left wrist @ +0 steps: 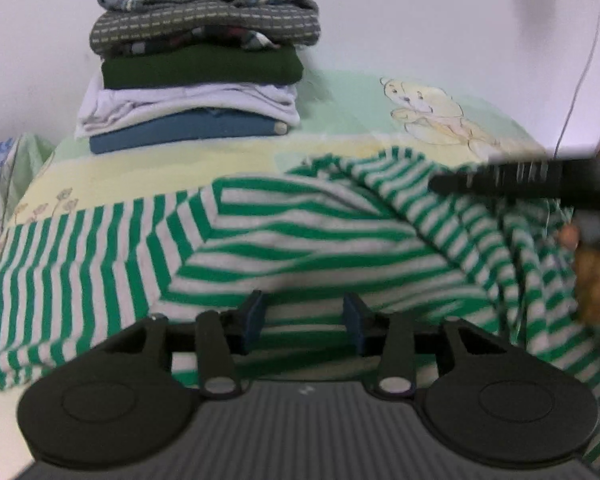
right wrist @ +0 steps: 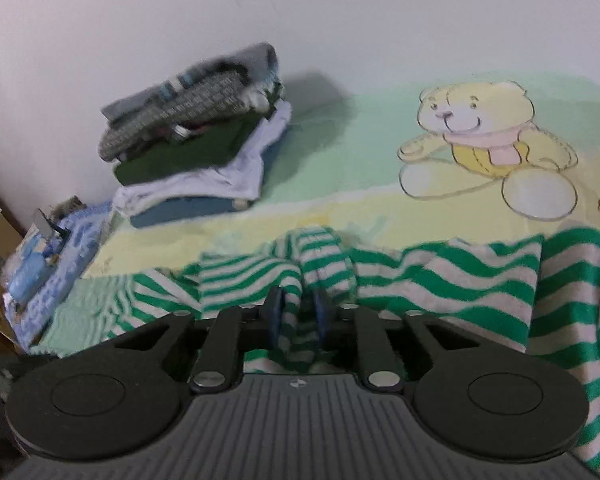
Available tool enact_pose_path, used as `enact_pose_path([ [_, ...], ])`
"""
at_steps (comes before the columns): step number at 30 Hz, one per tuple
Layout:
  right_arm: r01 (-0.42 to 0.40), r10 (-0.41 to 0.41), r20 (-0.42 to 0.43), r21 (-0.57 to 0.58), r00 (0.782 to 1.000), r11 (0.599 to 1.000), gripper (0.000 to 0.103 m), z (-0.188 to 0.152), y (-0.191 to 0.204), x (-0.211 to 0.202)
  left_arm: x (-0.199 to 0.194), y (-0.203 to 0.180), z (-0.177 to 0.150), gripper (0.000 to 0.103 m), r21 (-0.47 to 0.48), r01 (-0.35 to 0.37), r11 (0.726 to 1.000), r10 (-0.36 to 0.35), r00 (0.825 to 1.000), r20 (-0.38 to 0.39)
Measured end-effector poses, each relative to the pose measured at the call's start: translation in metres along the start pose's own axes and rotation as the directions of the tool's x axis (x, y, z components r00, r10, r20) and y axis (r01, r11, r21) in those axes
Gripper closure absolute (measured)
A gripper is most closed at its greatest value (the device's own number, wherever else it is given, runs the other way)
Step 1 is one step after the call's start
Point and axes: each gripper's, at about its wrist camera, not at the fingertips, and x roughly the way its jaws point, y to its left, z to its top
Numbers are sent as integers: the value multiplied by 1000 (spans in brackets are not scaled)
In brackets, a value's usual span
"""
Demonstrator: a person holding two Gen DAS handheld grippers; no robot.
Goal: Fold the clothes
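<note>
A green-and-white striped garment (left wrist: 284, 236) lies spread and partly bunched across the bed. In the left wrist view my left gripper (left wrist: 304, 318) hovers just over its near part, open, with nothing between the blue pads. In the right wrist view my right gripper (right wrist: 299, 316) is shut on a bunched fold of the striped garment (right wrist: 440, 280), which stands up between its pads. From the left wrist view that fold rises at the right, with a blurred black finger (left wrist: 500, 180) of the right gripper across it and a hand (left wrist: 592, 276) behind the cloth.
A stack of folded clothes (left wrist: 198, 68) (right wrist: 196, 132) stands at the back of the bed against the white wall. The sheet (right wrist: 340, 208) is pale green and yellow with a teddy-bear print (right wrist: 480, 140). Blue items and cardboard (right wrist: 48, 256) sit off the bed's left side.
</note>
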Motion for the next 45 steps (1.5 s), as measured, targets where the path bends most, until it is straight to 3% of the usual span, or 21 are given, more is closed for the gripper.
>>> enact_pose_path([
  [2,-30,32,24,-53,999,998,77,0,11,-11,-4,-3,-9,50,10,-6,1000,6,1000,13],
  [5,26,-30,-32,-101,999,994,76,-2,24,6,-8,-7,-16,43,15,-14,1000,14,999,30],
  [10,92,-95,-39,-63,995,994,86,6,18,34,-7,-17,-17,36,56,-33,998,31,999,37],
  [12,76,-77,-54,-13,996,997,85,12,14,27,-7,-17,-17,35,56,-33,998,31,999,37],
  [15,69,-68,35,-11,997,998,77,8,8,-16,-10,-15,-15,39,54,-13,998,11,1000,26],
  [19,215,-213,106,-15,971,976,69,4,-25,-67,-18,-12,11,40,124,20,992,-29,997,72],
  [22,276,-270,89,-58,959,959,66,17,-60,-82,-12,-11,47,25,202,89,975,-106,991,76],
  [23,279,-273,74,-94,959,956,58,21,-69,-82,-2,-8,60,23,224,117,968,-133,989,58],
  [26,267,-273,-3,-194,962,944,54,31,-89,-73,27,0,101,22,285,201,937,-209,978,-2],
  [28,218,-236,-59,-217,970,951,54,35,-96,-64,55,11,119,24,227,255,940,-244,967,-75],
  [30,160,-185,-103,-210,977,964,54,37,-102,-57,82,21,133,35,145,305,941,-284,947,-150],
  [31,132,-160,-124,-207,979,969,54,38,-104,-54,89,23,134,35,125,322,939,-300,940,-164],
  [35,85,-131,-167,-258,977,962,60,34,-101,-47,104,11,132,35,135,401,906,-371,906,-203],
  [38,66,-126,-193,-292,973,954,80,34,-102,-44,108,0,126,38,202,397,895,-351,908,-231],
  [41,60,-130,-201,-320,971,945,88,35,-102,-44,108,0,122,41,222,402,888,-349,905,-243],
  [43,73,-149,-198,-345,969,936,93,35,-101,-43,107,4,122,50,207,407,890,-354,901,-250],
  [44,88,-163,-191,-351,968,932,95,35,-100,-41,107,5,122,64,207,408,889,-355,900,-253],
  [45,110,-183,-175,-359,967,927,95,34,-98,-40,105,5,120,67,210,394,895,-342,907,-244],
])
